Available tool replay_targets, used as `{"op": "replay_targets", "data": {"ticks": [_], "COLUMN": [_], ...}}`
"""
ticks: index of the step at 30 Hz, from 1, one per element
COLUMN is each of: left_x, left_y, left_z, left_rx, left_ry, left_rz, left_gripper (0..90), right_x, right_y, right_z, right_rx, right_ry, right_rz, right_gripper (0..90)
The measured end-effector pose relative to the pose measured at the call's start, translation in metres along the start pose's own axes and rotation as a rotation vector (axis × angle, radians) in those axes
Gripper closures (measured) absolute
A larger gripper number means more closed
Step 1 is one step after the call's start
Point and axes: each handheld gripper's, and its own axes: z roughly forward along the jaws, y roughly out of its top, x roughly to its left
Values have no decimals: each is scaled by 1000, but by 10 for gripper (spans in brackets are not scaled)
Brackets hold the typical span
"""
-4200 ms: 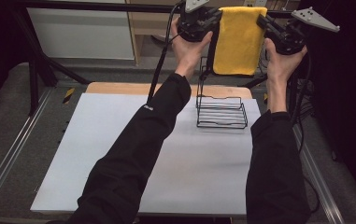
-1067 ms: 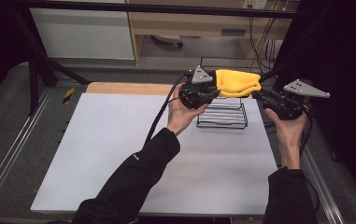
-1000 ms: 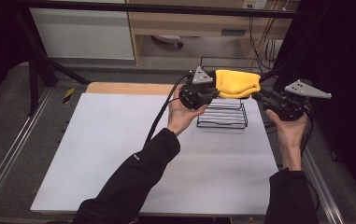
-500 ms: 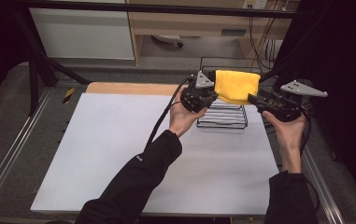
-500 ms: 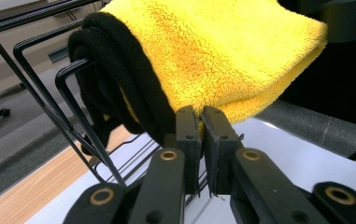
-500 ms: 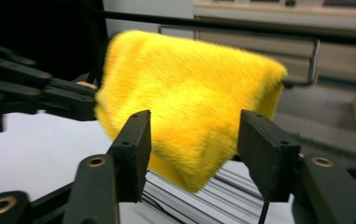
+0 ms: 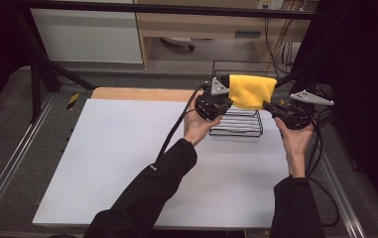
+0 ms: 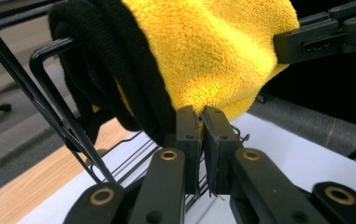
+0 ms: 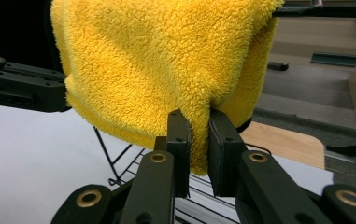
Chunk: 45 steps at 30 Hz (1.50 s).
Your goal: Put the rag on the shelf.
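Both grippers, left (image 7: 224, 100) and right (image 7: 271, 106), pinch the towel's (image 7: 252, 90) lower edge over the rack (image 7: 238, 130); pull evenly to keep it flat.

The yellow towel (image 7: 252, 91) hides much of the wire rack (image 7: 237, 124), perhaps its top bar.

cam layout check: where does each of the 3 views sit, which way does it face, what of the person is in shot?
High view: fixed above the person's side, looking forward and down at the white table; both forearms, left gripper, right gripper.
Left gripper view: rides the left gripper, faces the yellow cloth; own jaws.
Right gripper view: rides the right gripper, faces the cloth; own jaws.
Shared: cloth, black wire rack.
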Motion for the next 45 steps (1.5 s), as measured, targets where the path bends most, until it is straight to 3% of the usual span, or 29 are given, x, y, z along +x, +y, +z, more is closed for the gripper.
{"op": "replay_targets", "data": {"ticks": [4,9,14,18,21,27,33,38,45], "left_x": [2,7,11,17,23,38,54,66,77], "left_y": [-4,-11,-20,-31,-41,-69,-101,-129,-173], "left_z": [-1,-13,-29,-43,-54,-81,-114,-143,-178], "left_rx": [4,0,19,36,43,53,65,61,104], "left_ry": [-9,-17,-31,-44,-50,-53,-23,-6,28], "left_rz": [-17,-23,-25,-39,-65,-101,-130,-169,-192], "left_gripper": [839,705,560,444,384,265,159,108,67], "right_x": [0,0,7,13,18,32,47,60,78], "right_y": [-1,-4,-3,-2,-4,-11,-21,-33,-51], "right_z": [2,-2,-12,-19,-21,-24,-21,-16,-10], "right_rx": [1,-19,-33,-40,-25,-6,29,61,88], "right_ry": [-15,17,26,39,54,84,133,168,207], "right_rz": [-16,-14,-31,-4,4,14,21,32,18], "right_gripper": [794,713,530,365,291,181,87,60,42]}}
